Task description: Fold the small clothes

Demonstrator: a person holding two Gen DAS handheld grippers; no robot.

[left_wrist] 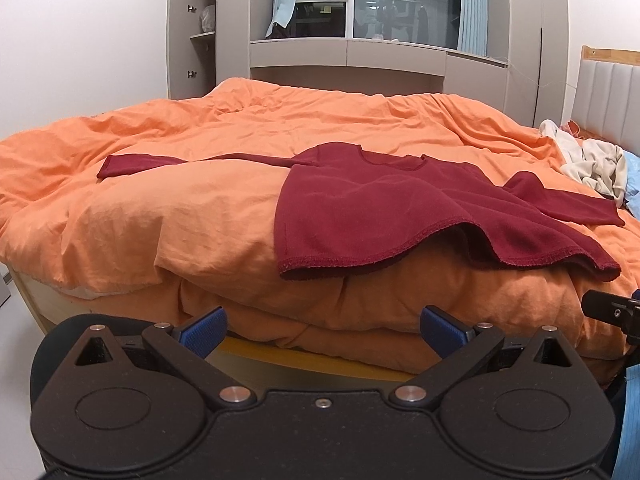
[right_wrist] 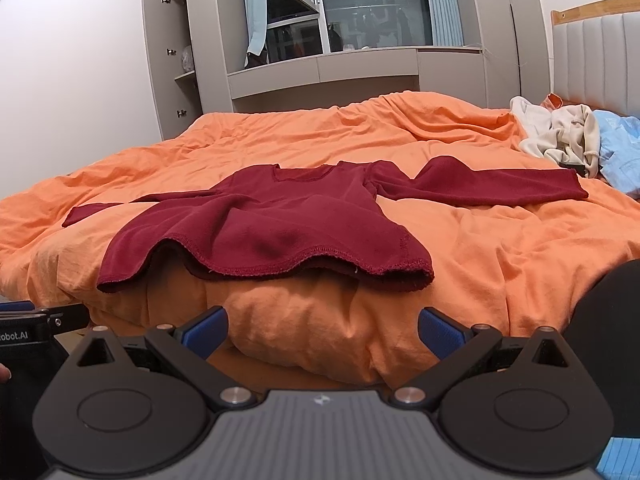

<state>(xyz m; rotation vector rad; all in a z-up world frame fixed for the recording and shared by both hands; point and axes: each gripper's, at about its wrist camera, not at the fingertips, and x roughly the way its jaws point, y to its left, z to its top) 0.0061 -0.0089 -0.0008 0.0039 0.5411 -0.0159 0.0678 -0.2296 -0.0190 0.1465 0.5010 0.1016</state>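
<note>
A dark red long-sleeved top [left_wrist: 380, 208] lies spread flat on the orange duvet [left_wrist: 180, 208], sleeves out to both sides, its hem hanging slightly over the near edge of the bed. It also shows in the right wrist view [right_wrist: 272, 232]. My left gripper [left_wrist: 323, 330] is open and empty, low in front of the bed edge, left of the hem's middle. My right gripper [right_wrist: 322, 330] is open and empty, below the hem. The right gripper's body shows at the far right of the left wrist view [left_wrist: 612, 310].
A heap of cream clothes [right_wrist: 560, 136] and a light blue garment [right_wrist: 620, 148] lie at the bed's far right by the padded headboard [right_wrist: 596, 56]. Grey cabinets and a window stand behind the bed. The duvet [right_wrist: 500, 240] is rumpled.
</note>
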